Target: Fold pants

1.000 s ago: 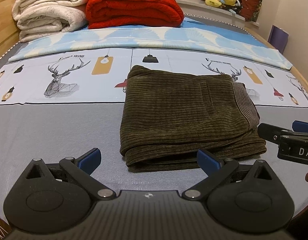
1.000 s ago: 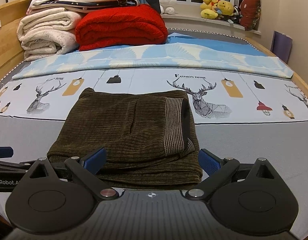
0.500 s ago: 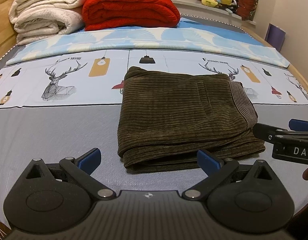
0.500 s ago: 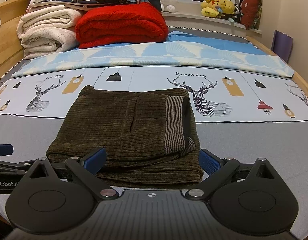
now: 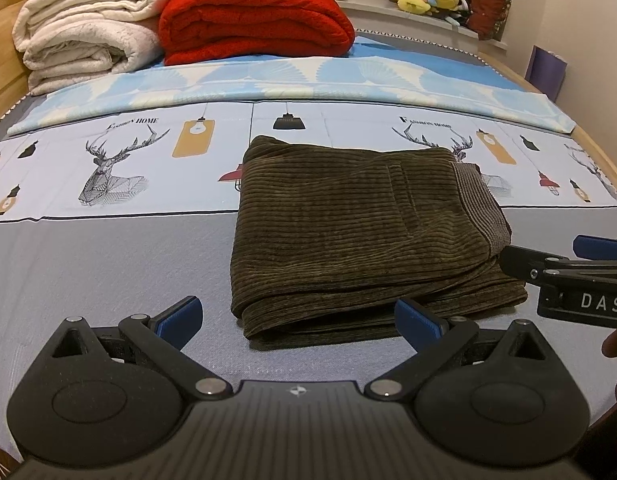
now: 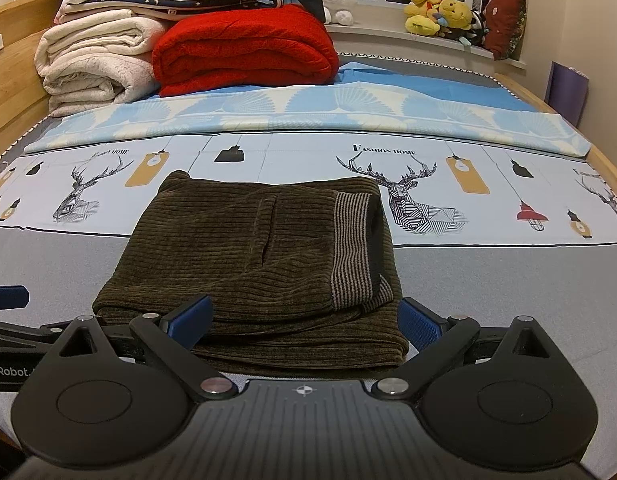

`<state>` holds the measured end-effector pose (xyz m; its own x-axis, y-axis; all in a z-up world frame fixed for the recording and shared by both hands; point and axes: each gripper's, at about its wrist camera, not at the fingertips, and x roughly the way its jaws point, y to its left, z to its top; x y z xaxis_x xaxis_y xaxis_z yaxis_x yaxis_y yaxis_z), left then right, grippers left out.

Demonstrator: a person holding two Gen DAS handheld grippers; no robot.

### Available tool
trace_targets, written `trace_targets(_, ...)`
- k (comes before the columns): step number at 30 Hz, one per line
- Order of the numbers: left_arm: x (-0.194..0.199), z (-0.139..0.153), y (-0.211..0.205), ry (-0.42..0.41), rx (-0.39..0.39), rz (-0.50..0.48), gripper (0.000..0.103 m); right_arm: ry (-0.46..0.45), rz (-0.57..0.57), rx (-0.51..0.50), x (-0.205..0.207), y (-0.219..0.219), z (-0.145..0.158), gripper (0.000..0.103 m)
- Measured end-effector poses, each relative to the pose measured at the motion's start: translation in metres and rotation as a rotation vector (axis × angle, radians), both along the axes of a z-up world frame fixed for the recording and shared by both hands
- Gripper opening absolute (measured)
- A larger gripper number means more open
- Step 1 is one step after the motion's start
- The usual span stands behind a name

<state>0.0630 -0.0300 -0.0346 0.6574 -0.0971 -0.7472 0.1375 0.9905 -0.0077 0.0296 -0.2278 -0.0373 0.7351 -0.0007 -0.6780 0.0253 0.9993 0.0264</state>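
My pants lay folded into a thick square on the bed, at twelve o'clock from my left gripper, striped waistband at three o'clock. Over the last second nothing on them shifted; both tools only drifted a little, so I judged the folding done. My left gripper stood wide open, holding nothing. My right gripper was also spread wide and empty, its fingers just short of the near edge of the pants.
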Motion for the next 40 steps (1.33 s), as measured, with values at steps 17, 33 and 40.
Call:
trace_targets(17, -0.0003, -0.0002, -0.0013, -0.001, -0.002, -0.009, 0.102, 0.000, 0.001, -0.003, 0.0004, 0.0001, 0.0000, 0.098)
trace_targets(33, -0.0006, -0.0006, -0.0013, -0.005, -0.002, -0.017, 0.102, -0.001, 0.005, -0.003, -0.0002, -0.0024, 0.0014, 0.098)
trace_targets(40, -0.0018, -0.0009, -0.0009, -0.007, -0.001, -0.022, 0.102, -0.001, 0.004, -0.003, -0.0002, -0.0020, 0.0013, 0.098)
